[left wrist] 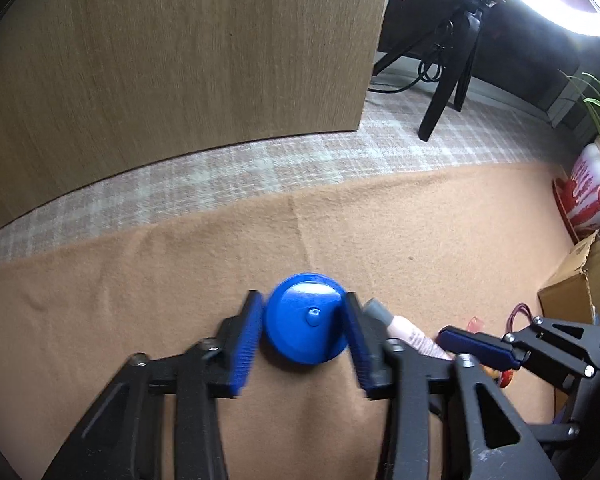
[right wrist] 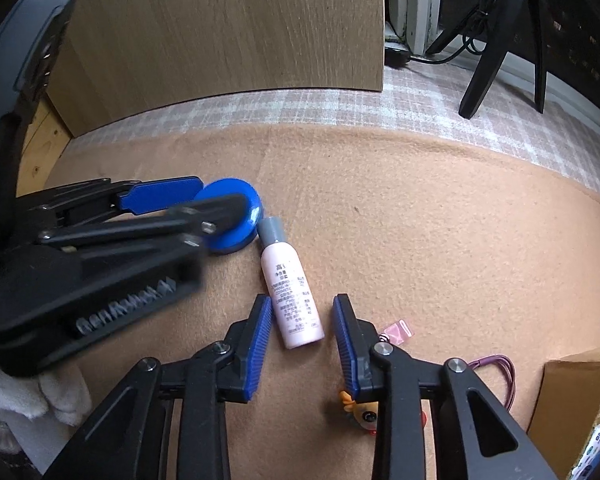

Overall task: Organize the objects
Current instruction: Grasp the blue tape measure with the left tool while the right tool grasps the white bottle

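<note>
Left gripper [left wrist: 304,320]: jaws stood either side of a blue round lid [left wrist: 305,318] on the tan cloth [left wrist: 420,240], pads [left wrist: 246,340] just beside its rim; contact could not be told. Pink bottle [left wrist: 414,338], grey-capped: lay at 3 o'clock of the lid. Right gripper [left wrist: 476,348]: at 4 o'clock. Cardboard box [left wrist: 580,284]: 3 o'clock edge. Wooden panel [left wrist: 180,60]: 11 o'clock. Tripod [left wrist: 448,92]: 1 o'clock.
</note>
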The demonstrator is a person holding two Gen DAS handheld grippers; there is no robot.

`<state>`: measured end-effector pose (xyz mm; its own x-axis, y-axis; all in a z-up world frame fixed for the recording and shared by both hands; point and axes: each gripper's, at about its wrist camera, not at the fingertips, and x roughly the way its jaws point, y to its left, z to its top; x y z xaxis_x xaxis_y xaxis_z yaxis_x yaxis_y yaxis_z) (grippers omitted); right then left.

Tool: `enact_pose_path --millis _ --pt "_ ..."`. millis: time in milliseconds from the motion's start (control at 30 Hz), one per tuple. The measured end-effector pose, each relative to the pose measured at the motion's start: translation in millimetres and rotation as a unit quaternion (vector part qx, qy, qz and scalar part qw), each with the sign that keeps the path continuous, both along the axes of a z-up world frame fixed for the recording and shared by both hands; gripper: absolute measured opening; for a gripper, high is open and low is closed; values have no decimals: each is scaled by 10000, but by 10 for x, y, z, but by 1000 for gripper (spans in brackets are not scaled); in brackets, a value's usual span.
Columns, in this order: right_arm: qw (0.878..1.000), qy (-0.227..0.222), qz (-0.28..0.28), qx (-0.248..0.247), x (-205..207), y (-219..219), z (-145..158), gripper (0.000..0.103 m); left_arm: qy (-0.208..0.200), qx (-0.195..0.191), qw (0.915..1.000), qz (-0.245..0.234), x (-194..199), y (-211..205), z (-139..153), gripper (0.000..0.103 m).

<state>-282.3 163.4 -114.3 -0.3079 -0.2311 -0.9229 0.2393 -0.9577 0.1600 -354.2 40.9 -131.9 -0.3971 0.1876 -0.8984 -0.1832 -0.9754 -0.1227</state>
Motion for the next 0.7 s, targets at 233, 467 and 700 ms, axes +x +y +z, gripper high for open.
enact_pose_path --millis 233,467,700 --pt "10000 30 13 60 -28 -60 3 29 -3 246 9997 76 -16 -80 106 58" --pt "9999 3 -9 106 -35 -51 -29 29 -99 -76 9999 96 -139 113 -4 59" --pt "9999 26 -35 143 -93 -48 -44 29 -159 -55 9998 138 -87 -32 -65 51"
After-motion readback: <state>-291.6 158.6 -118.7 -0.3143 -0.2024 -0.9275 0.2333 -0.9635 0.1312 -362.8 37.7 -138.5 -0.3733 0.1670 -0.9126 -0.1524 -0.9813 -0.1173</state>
